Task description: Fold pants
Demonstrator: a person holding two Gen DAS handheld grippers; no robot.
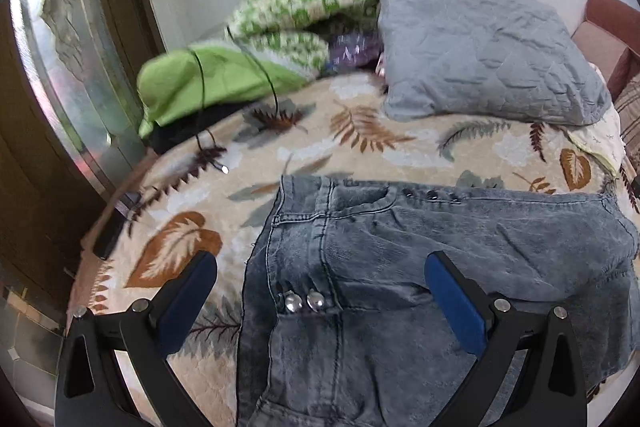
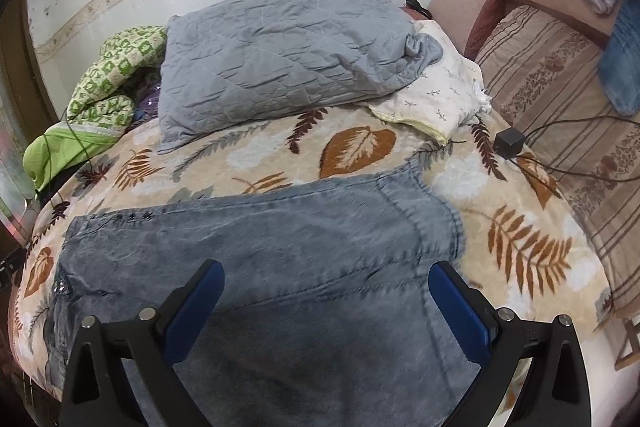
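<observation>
Grey-blue denim pants [image 1: 420, 251] lie on a leaf-patterned blanket [image 1: 360, 143] on the bed, waistband to the left with two metal buttons [image 1: 304, 301]. My left gripper [image 1: 320, 267] is open and empty, held just above the waistband and fly. In the right wrist view the pants [image 2: 260, 247] lie across the bed, folded over, with the hem end [image 2: 424, 203] at the right. My right gripper [image 2: 326, 279] is open and empty above the leg part.
A grey quilted pillow [image 2: 280, 51] and a green blanket [image 1: 280, 19] lie at the back by the wall. A white floral cloth [image 2: 440, 91], a black charger cube [image 2: 509, 143] with cable and a striped cushion [image 2: 560, 99] are to the right. A door frame [image 1: 116, 27] stands left.
</observation>
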